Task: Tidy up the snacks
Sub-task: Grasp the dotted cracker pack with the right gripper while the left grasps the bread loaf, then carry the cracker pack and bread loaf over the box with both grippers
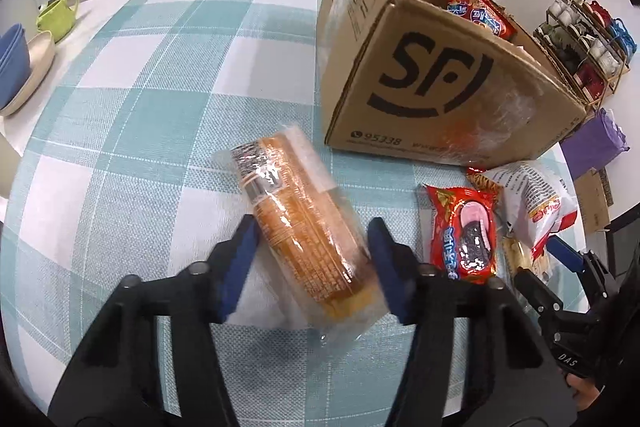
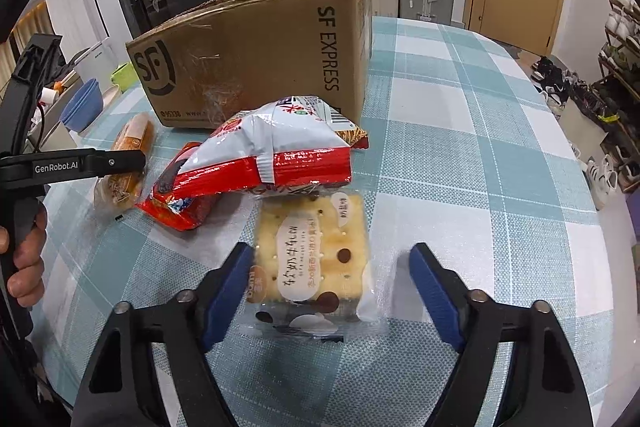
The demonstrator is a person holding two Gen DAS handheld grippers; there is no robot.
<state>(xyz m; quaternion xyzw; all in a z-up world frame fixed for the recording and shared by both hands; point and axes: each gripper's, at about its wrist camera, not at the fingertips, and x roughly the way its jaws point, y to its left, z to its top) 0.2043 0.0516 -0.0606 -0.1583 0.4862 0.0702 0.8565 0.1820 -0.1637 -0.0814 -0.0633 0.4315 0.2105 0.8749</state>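
My left gripper [image 1: 310, 247] is open, its blue pads either side of an orange bread roll in clear wrap [image 1: 300, 219] lying on the checked tablecloth. My right gripper [image 2: 332, 267] is open around a square cracker pack [image 2: 316, 259] lying flat. A white and red snack bag [image 2: 276, 151] lies beyond the cracker pack and partly on a red cookie pack [image 2: 176, 203]. The open cardboard SF box [image 1: 432, 83] stands behind them, with a red snack bag [image 1: 480, 11] inside. The cookie pack [image 1: 466, 235] lies right of my left gripper.
Blue and beige bowls [image 1: 16, 67] and a green jug [image 1: 60, 15] sit at the table's far left. A shoe rack [image 2: 616, 99] stands on the floor to the right. The table edge curves close on the right.
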